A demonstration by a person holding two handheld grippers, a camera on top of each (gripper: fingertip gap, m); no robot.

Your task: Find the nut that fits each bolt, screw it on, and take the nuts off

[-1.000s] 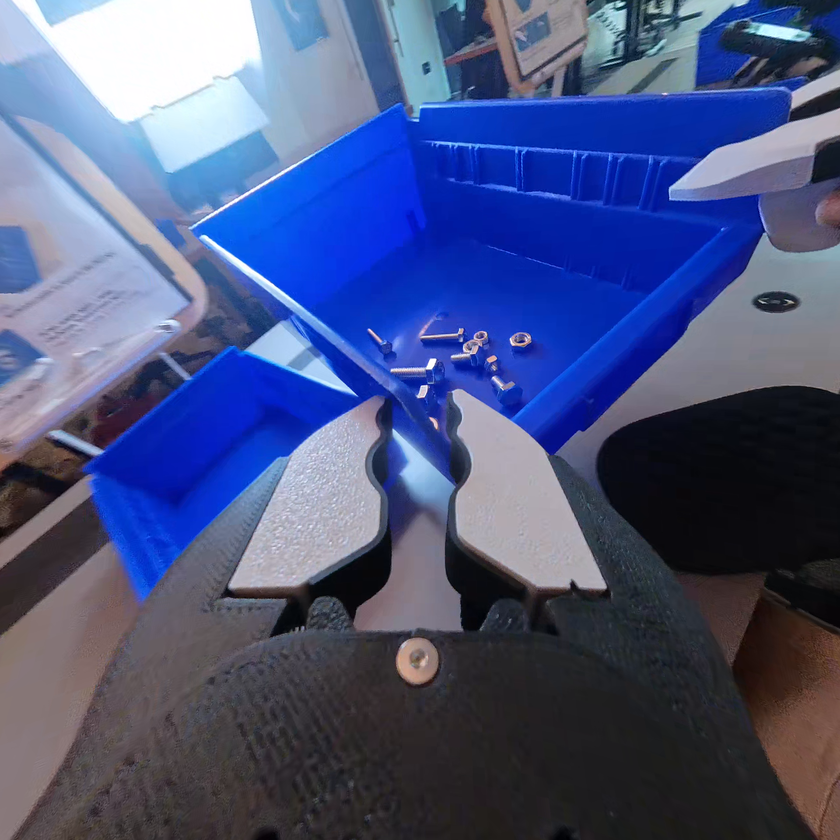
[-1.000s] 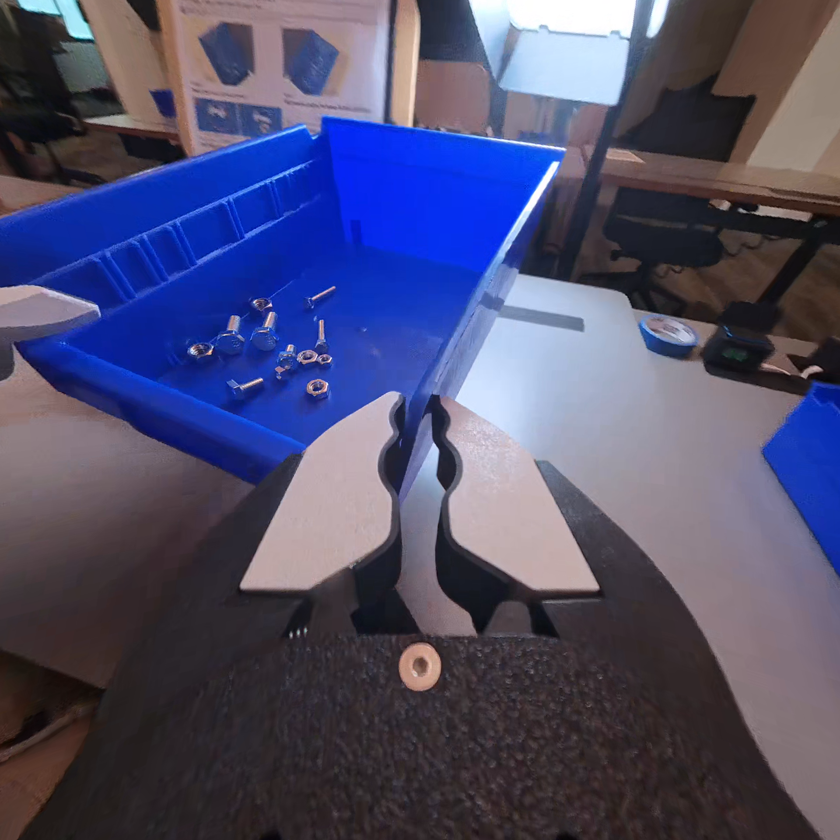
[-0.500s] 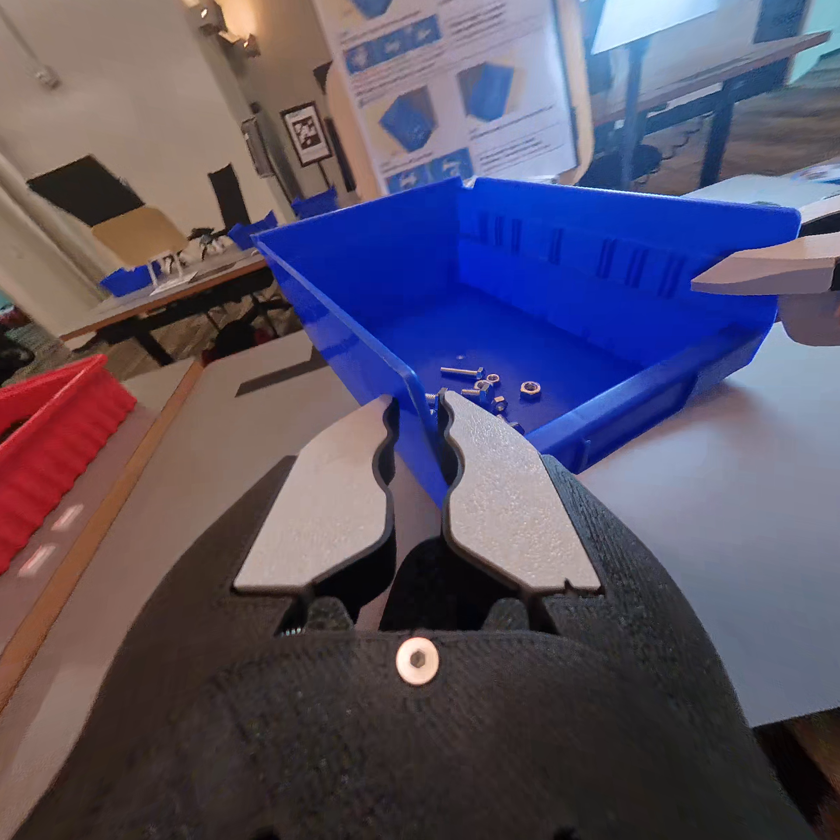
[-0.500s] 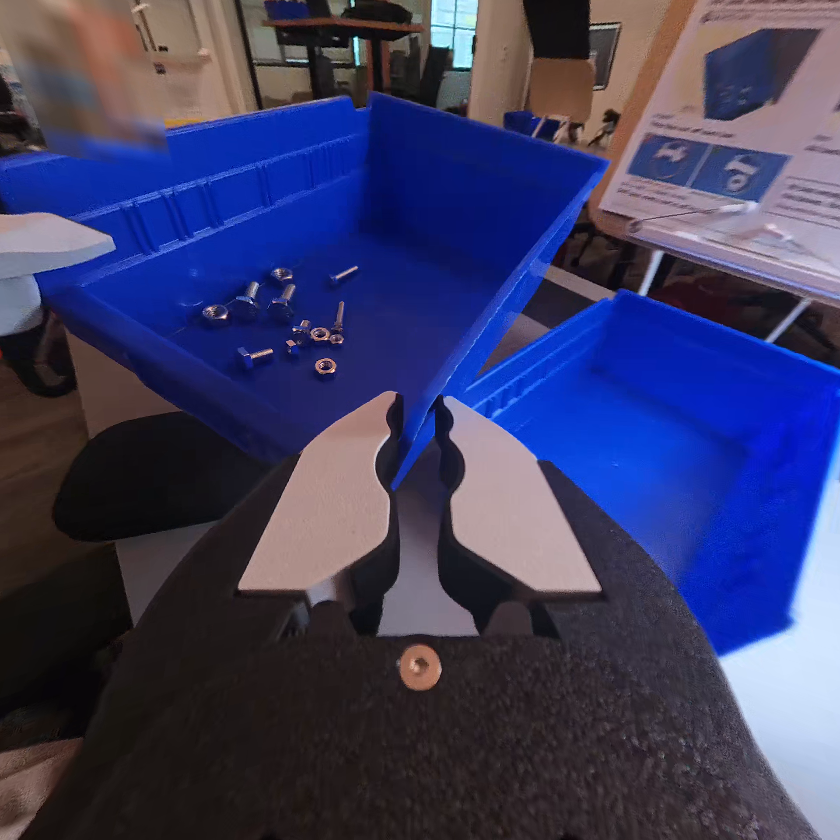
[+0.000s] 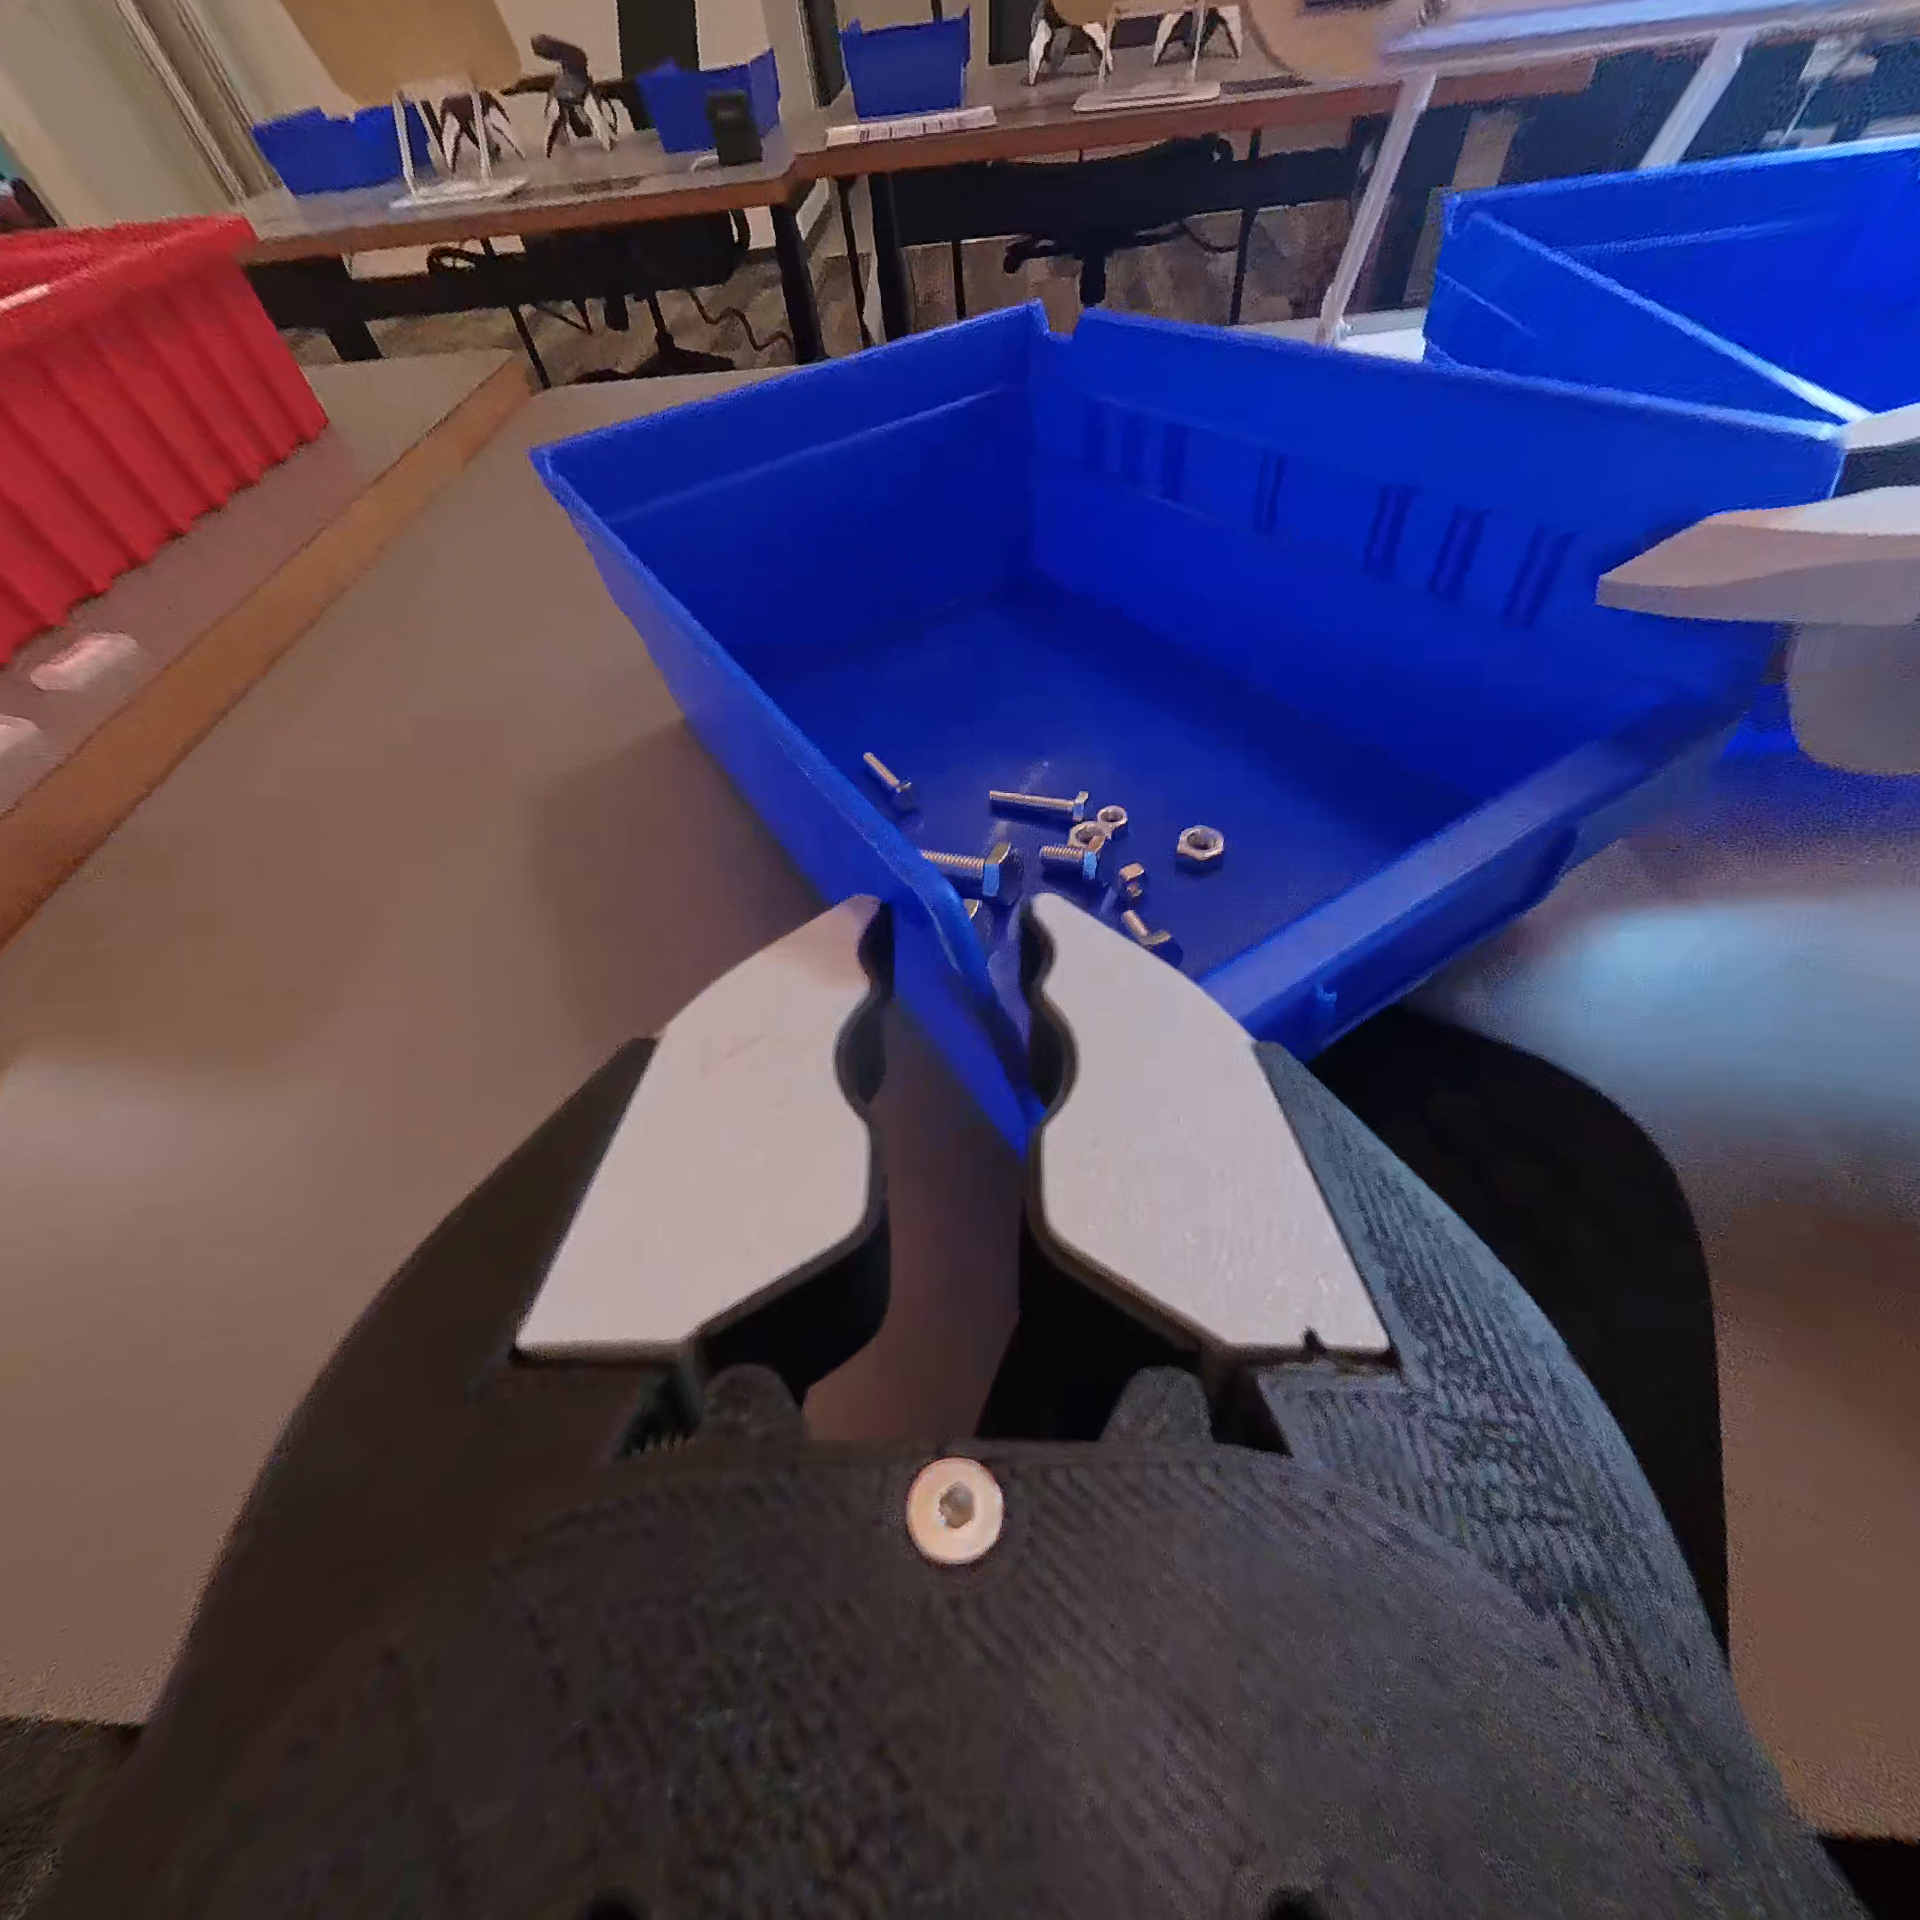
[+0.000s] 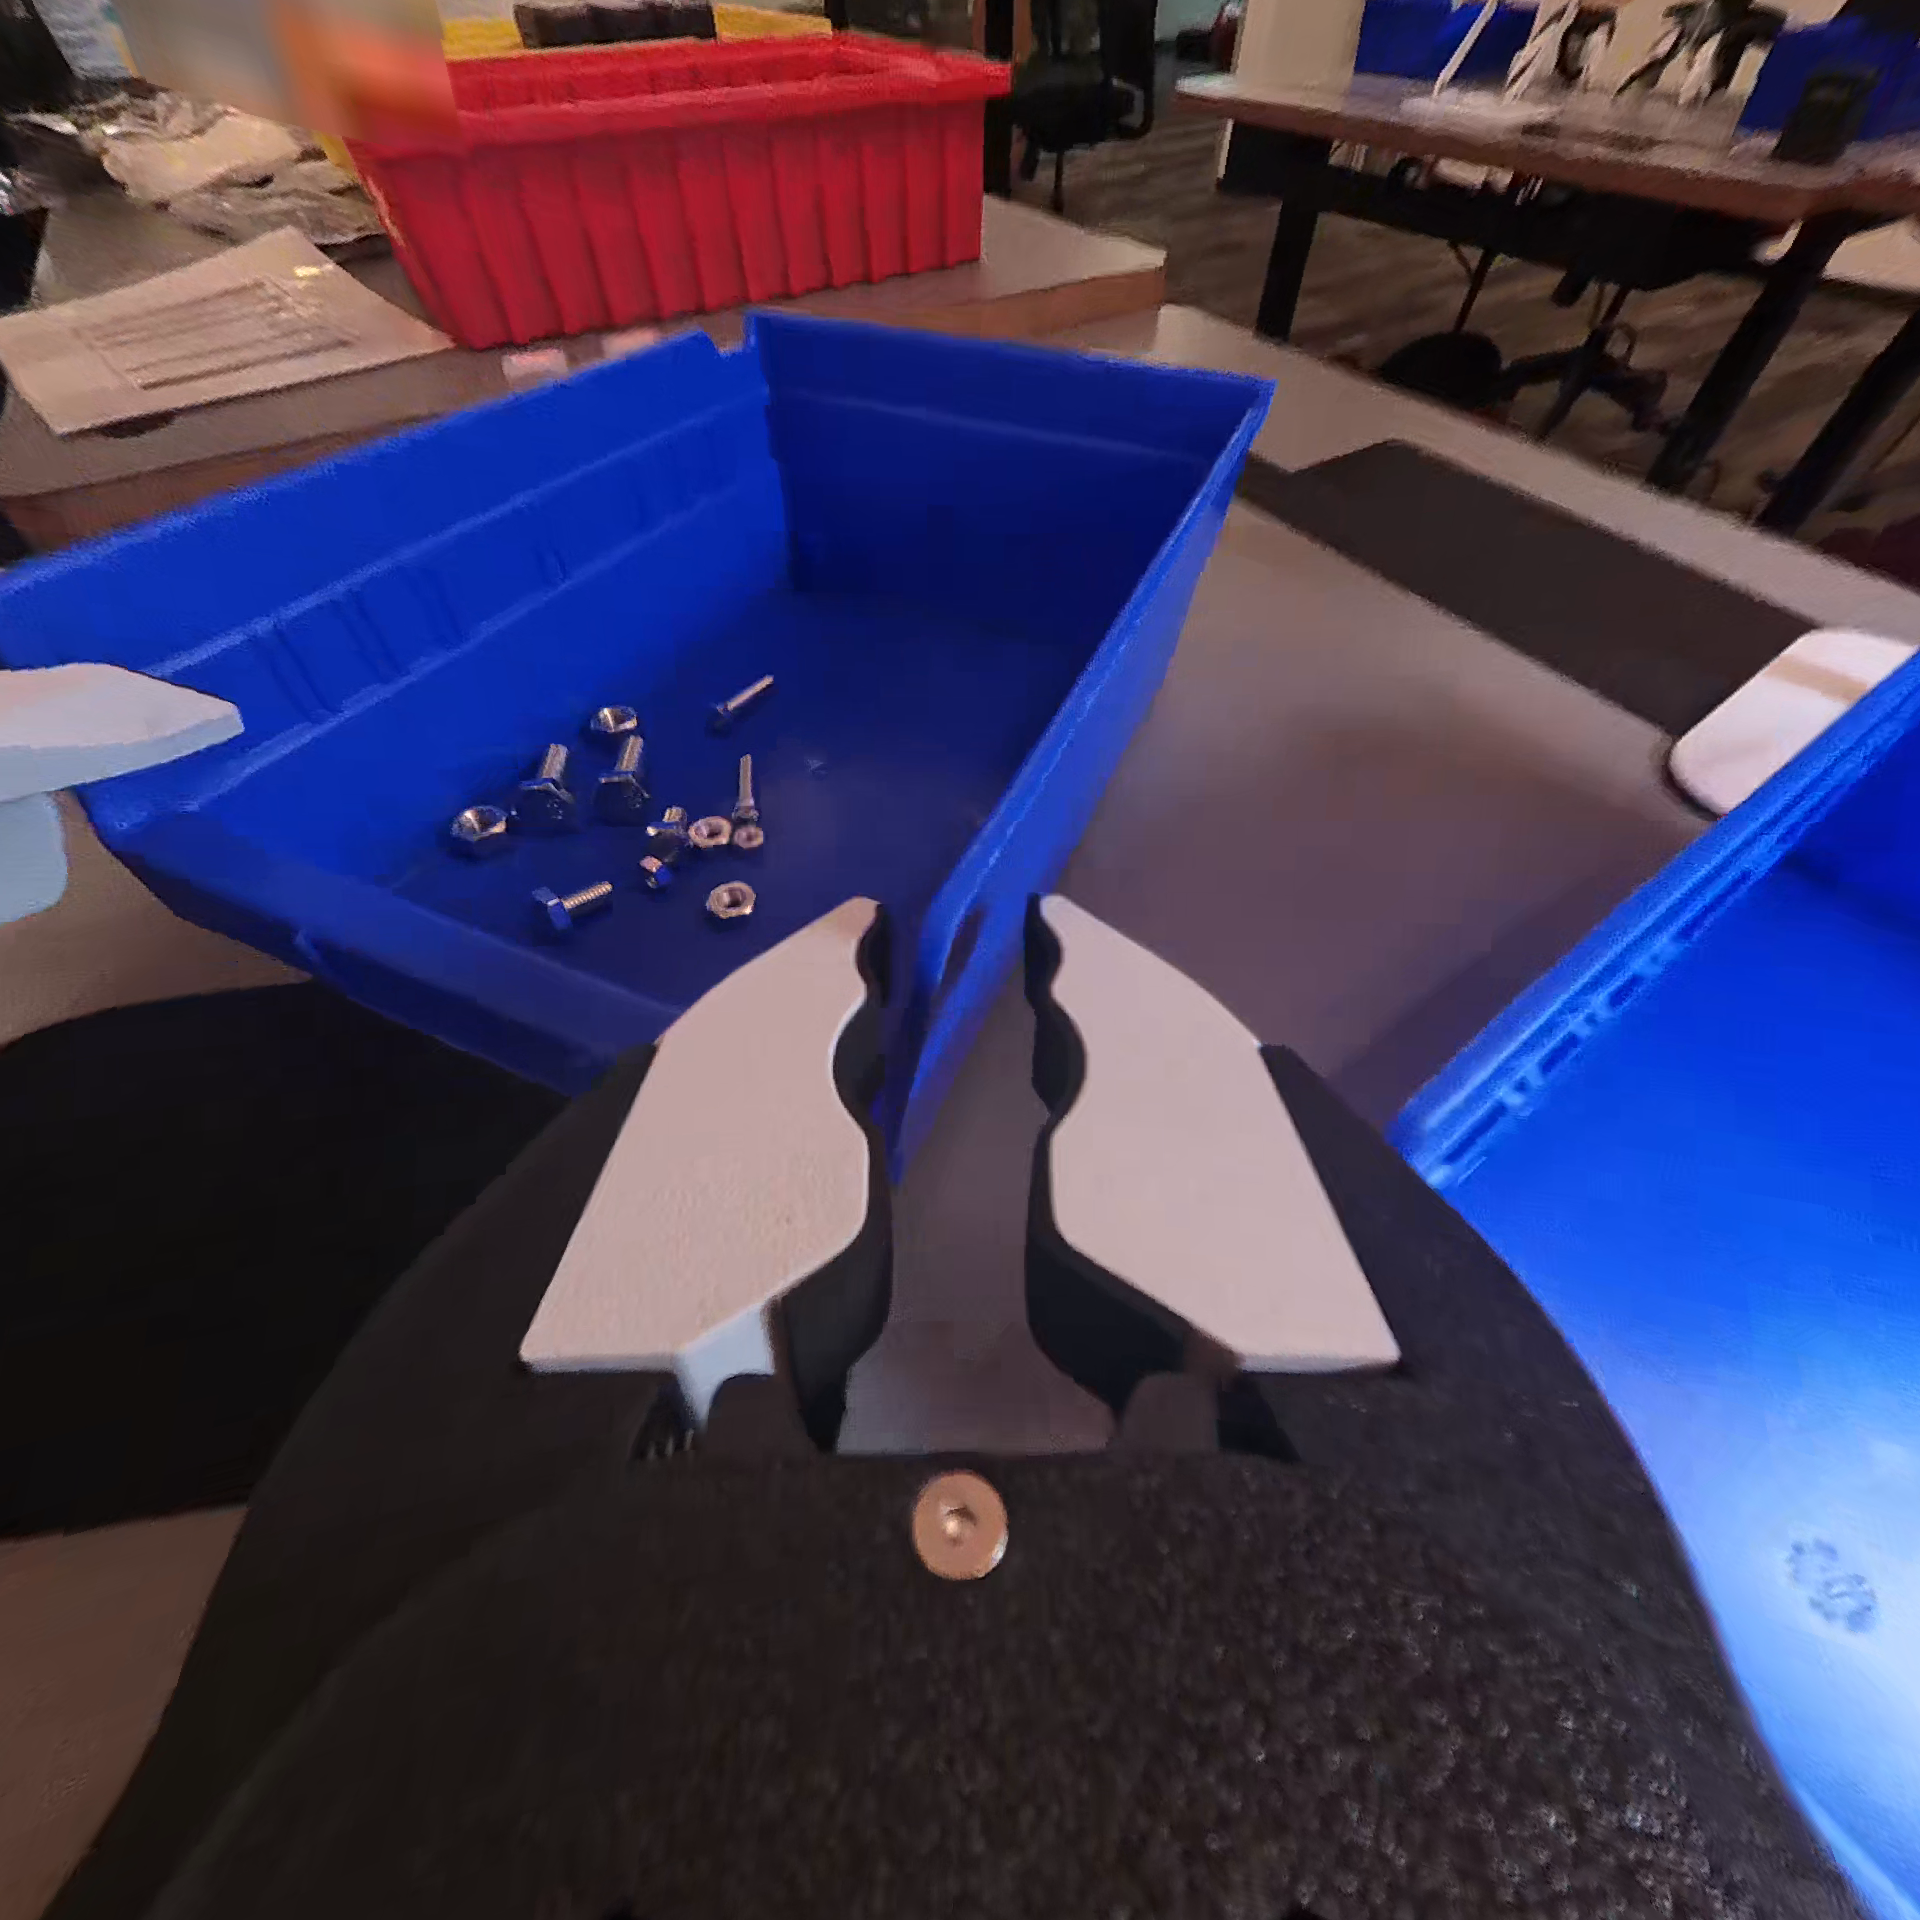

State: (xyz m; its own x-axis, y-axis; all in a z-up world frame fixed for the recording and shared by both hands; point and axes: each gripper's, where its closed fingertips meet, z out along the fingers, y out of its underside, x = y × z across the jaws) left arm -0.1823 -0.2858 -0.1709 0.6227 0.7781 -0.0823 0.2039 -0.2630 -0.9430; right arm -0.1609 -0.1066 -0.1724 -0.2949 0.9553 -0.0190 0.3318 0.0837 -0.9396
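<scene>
— At the counter's [image 5: 343, 883] near edge, why do your left gripper [image 5: 951, 920] and right gripper [image 6: 951, 920] straddle the blue bin's [image 5: 1299, 488] side walls?
— Jaws clamped on both walls, you're carrying it; bolts [image 6: 623, 774] and nuts [image 6: 727, 899] lie loose inside.

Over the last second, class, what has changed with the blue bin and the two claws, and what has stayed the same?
The blue bin, a side wall gripped by the left claw and the other by the right claw, was swung round: the poster behind gave way to a red crate. Both grips held, and the bolts and nuts stayed clustered on its floor.
</scene>
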